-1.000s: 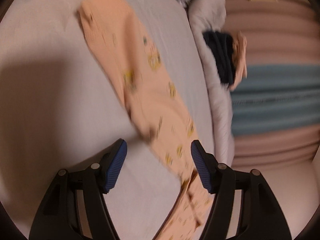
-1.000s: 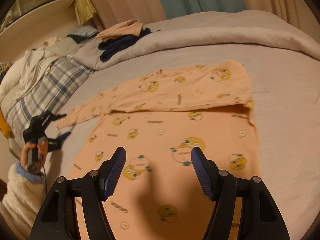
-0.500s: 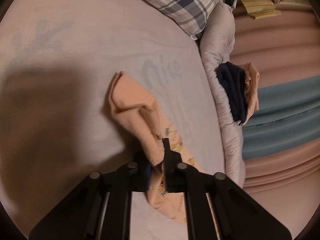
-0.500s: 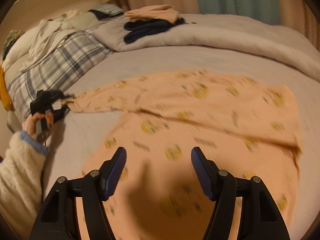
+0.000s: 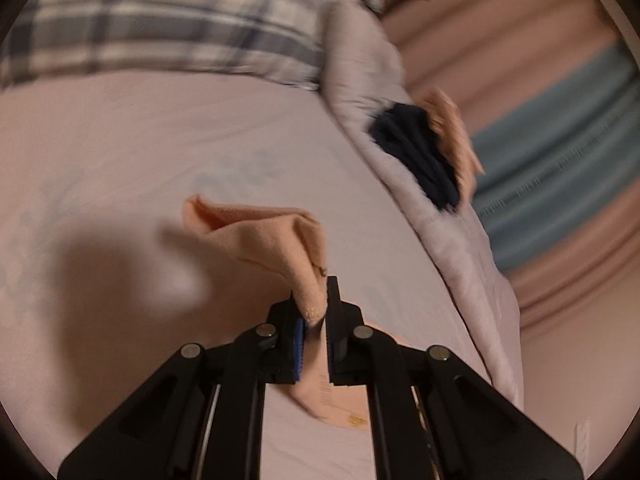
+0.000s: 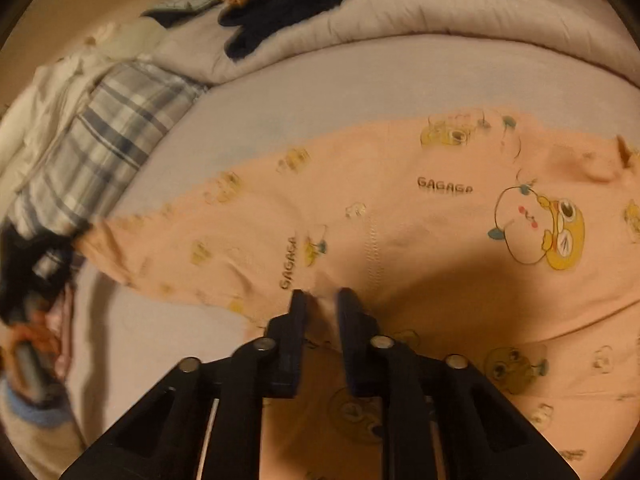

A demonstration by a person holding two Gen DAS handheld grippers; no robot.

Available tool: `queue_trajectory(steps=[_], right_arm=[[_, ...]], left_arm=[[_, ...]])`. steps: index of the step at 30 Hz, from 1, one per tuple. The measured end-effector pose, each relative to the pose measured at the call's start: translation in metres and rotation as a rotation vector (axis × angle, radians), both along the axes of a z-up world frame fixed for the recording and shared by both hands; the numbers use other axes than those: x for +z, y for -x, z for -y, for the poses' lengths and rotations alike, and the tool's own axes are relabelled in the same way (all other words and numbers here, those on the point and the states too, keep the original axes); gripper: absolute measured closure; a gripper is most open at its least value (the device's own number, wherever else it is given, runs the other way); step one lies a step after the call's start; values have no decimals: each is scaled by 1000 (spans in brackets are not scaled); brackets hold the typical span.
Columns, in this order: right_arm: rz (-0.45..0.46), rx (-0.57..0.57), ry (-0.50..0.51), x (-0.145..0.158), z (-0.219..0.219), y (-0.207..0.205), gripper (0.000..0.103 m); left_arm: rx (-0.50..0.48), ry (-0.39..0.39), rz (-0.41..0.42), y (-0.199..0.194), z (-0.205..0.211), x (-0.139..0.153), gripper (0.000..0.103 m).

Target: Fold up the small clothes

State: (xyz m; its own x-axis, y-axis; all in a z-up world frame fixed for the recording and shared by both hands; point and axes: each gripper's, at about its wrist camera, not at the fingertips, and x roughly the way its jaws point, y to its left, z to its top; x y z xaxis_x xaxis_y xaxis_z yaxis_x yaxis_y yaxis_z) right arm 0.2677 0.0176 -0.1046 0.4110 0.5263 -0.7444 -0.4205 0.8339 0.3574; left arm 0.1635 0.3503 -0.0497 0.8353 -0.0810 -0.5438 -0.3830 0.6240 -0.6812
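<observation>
Peach cloth sits pinched between the pads of your left gripper (image 5: 314, 312): it has closed on the sleeve end of the pyjama top (image 6: 400, 220) and lifted it clear of the bed (image 5: 140, 140), where a second ago the sleeve lay flat between wide jaws. Your right gripper (image 6: 320, 300) has just been closing too, and its narrow jaws now appear to nip a ridge of the top's body near the lower hem, though blur hides the contact. So, by my reading, you have two holds and the sleeve can swing inward across the body.

Beyond the top, the plaid pillow (image 6: 108, 136) lies close to your left hand; keep the sleeve off it. Farther back, on the rolled duvet (image 6: 440, 12), a dark garment (image 6: 280, 12) waits.
</observation>
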Motion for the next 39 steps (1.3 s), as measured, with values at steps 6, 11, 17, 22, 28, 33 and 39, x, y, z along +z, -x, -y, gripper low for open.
queue_trajectory(steps=[6,11,17,22,28,33,39], right_arm=[[-43,-40,-168,20,55,20,87],[-71,-142,-272,25,126,36,84],[-83,-303,-376,25,205,43,83],[-61,-497,-444,20,270,55,83],[-99,-574,-481,6,297,64,75],[-87,-546,-534,9,296,65,74],[-108,-451,-453,10,271,46,73]], left_arm=[[-192,-103,53,-30,76,47,98],[-360,-173,41,-63,162,60,98],[-584,-276,-8,-97,292,40,98],[-773,-394,-64,-114,408,5,94],[-935,-404,-175,-128,465,-40,20],[-1009,-470,-108,-106,467,-29,19],[-879,-390,-58,-81,392,-10,18]])
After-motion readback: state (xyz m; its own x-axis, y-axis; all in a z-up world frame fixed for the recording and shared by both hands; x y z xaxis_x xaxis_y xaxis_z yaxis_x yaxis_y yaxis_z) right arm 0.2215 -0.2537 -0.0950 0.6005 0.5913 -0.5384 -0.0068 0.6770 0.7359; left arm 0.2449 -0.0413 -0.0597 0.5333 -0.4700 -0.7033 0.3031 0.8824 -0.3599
